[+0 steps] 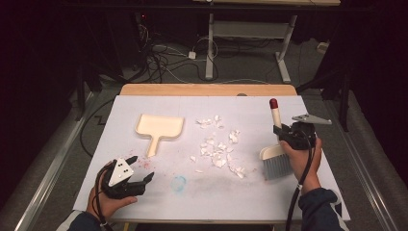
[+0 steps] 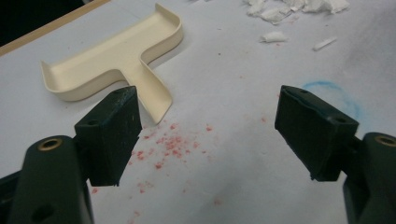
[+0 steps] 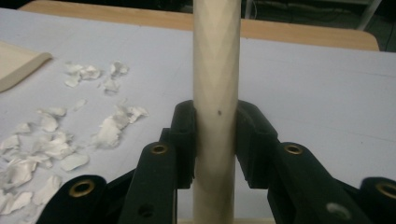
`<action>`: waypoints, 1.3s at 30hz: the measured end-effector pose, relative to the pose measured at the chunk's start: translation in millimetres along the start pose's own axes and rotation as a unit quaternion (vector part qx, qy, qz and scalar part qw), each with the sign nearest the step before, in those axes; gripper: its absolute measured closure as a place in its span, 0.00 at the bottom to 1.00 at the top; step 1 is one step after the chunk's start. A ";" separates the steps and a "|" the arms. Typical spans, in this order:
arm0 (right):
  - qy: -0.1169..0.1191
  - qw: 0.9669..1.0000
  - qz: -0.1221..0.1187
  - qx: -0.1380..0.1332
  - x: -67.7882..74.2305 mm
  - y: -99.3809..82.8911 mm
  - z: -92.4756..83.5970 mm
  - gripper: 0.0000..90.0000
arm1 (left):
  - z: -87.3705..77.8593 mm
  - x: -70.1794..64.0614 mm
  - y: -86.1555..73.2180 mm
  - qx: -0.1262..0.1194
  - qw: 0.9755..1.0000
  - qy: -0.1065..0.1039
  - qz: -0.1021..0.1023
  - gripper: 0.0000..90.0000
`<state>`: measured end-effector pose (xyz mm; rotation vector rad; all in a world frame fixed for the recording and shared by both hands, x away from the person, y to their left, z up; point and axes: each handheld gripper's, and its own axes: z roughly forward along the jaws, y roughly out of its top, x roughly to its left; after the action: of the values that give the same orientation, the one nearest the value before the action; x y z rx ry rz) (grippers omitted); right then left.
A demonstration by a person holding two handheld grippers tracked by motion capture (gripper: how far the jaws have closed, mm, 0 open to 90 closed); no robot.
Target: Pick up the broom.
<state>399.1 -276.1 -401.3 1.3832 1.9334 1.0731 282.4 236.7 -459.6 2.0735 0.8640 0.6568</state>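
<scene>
Sweeping step in hand, judging by the layout: right claw [image 1: 285,134] clamped on the pale handle of the brush [image 1: 275,159], bristles down on the desk [image 1: 144,192] just right of the torn paper scraps [image 1: 219,147]. Left claw [image 1: 139,168] spread wide and empty, near the handle of the dustpan [image 1: 159,129], not touching. Next, probably: seize the dustpan, set it beside the scraps, sweep leftward. Count: one brush, one dustpan, one loose heap of scraps too many to number
</scene>
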 end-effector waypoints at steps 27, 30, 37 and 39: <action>0.040 0.992 -0.023 -0.120 51.3 15.5 -49.5 0.79 | 36.5 -72.4 76.6 -0.050 0.992 -0.115 0.033 0.26; 0.057 0.990 -0.034 -0.126 67.9 16.3 -52.0 0.79 | 44.0 -96.1 101.2 -0.078 0.984 -0.156 0.033 0.27; 0.094 0.983 -0.065 -0.141 113.4 15.6 -53.5 0.79 | 59.7 -119.7 126.3 -0.091 0.979 -0.181 0.012 0.30; 0.100 0.981 -0.076 -0.145 124.8 12.9 -54.3 0.79 | 62.9 -119.8 129.6 -0.096 0.977 -0.189 -0.003 0.33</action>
<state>321.1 -172.8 -357.2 0.9858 1.8902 1.3976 295.3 56.9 -408.5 1.9315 0.5653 0.3099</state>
